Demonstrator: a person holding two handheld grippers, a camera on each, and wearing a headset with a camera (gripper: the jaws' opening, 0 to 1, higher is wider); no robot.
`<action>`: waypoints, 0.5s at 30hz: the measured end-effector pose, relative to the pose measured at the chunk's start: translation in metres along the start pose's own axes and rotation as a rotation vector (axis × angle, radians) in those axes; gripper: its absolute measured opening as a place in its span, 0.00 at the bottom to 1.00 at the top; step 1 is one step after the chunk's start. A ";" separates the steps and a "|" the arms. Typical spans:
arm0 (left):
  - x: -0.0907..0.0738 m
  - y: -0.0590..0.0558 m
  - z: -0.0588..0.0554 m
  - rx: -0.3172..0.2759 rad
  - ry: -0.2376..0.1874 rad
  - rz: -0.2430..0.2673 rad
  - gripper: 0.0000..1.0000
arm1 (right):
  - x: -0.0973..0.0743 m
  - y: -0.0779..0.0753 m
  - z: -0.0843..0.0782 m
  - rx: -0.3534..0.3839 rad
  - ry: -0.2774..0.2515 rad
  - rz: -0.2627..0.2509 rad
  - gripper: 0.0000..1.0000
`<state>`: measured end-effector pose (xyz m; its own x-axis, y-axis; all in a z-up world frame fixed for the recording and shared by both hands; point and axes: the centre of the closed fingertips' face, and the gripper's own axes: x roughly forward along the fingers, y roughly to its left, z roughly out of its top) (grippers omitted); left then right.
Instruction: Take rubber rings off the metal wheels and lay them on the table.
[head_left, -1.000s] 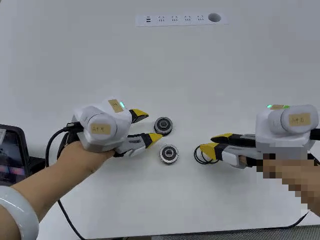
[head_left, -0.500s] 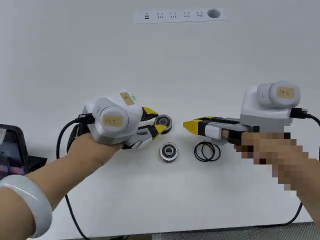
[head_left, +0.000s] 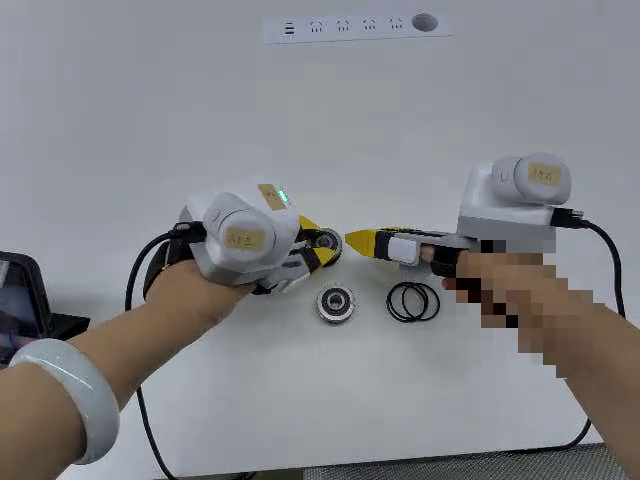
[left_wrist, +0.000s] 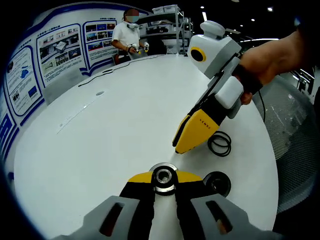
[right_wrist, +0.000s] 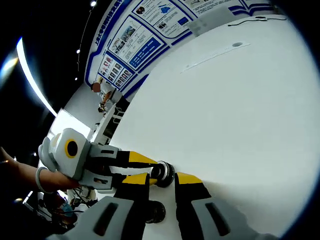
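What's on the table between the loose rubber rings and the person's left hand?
A second metal wheel, lying free beside the rubber rings; the head view shows it.

Right tongs (right_wrist: 162, 181) slightly apart, metal wheel (right_wrist: 163, 171) just beyond tips — clamped in left tongs (right_wrist: 151, 167), entering from left.

A second ago the left gripper (head_left: 316, 243) was open beside the far wheel (left_wrist: 164, 177); now its jaws are clamping that wheel from both sides. The right gripper (head_left: 360, 240) is no longer sitting at the rubber rings (head_left: 413, 301). It is reaching across toward the left gripper, its yellow tips coming in just beside the clamped wheel. The rings are lying flat on the table (head_left: 420, 130), apart from both grippers.
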<state>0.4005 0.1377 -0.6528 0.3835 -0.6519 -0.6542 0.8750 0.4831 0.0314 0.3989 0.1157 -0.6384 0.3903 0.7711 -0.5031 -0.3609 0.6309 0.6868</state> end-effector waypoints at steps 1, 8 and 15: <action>0.000 0.000 0.000 0.001 0.001 0.001 0.15 | 0.002 0.000 0.000 0.005 0.002 0.002 0.22; 0.000 0.001 -0.001 -0.005 0.002 -0.007 0.14 | 0.015 -0.002 -0.004 0.050 0.042 0.015 0.22; 0.000 0.001 -0.001 -0.013 -0.001 -0.007 0.14 | 0.024 -0.003 -0.008 0.073 0.071 0.025 0.22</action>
<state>0.4011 0.1388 -0.6537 0.3776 -0.6559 -0.6537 0.8737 0.4862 0.0168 0.4022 0.1331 -0.6564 0.3197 0.7926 -0.5192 -0.3065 0.6050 0.7348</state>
